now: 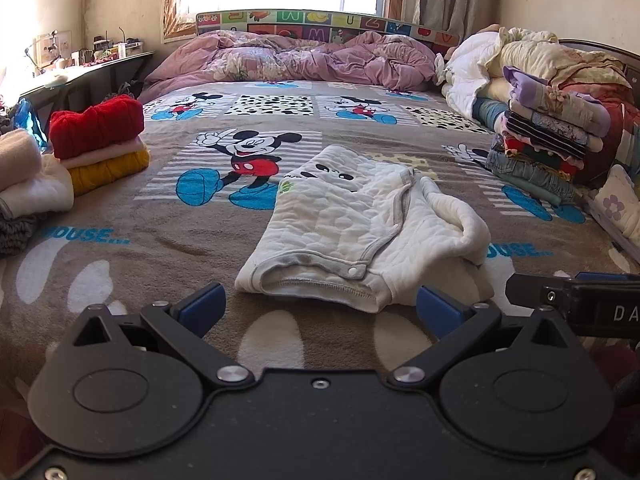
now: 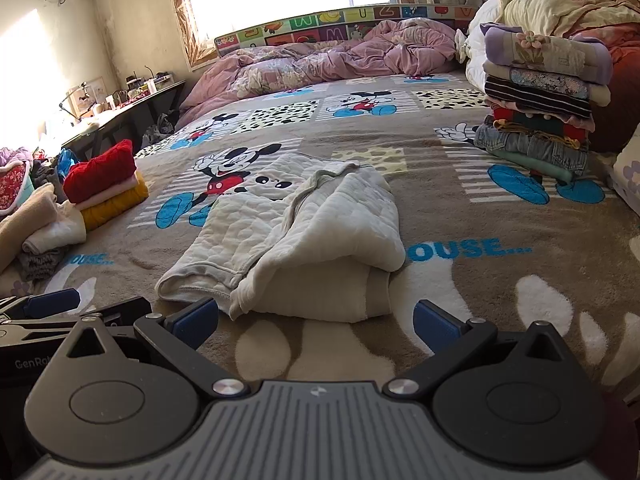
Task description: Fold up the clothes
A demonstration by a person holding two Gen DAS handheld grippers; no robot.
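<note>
Bedspread (image 1: 168, 216) lies mostly bare, open room at left and right of the white quilted garment (image 1: 344, 236), which is folded at near centre. Stacked clothes (image 1: 548, 140) crowd the right edge, a sweater pile (image 1: 100, 140) the left. Left gripper (image 1: 320, 312) and right gripper (image 2: 316, 320) are spread wide, empty, just short of the garment's near hem.

White quilted garment (image 1: 344, 224), cartoon-mouse blanket (image 1: 160, 216)

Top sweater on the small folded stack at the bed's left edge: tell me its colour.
Red, a chunky knit sweater; clearest in the left wrist view.
</note>
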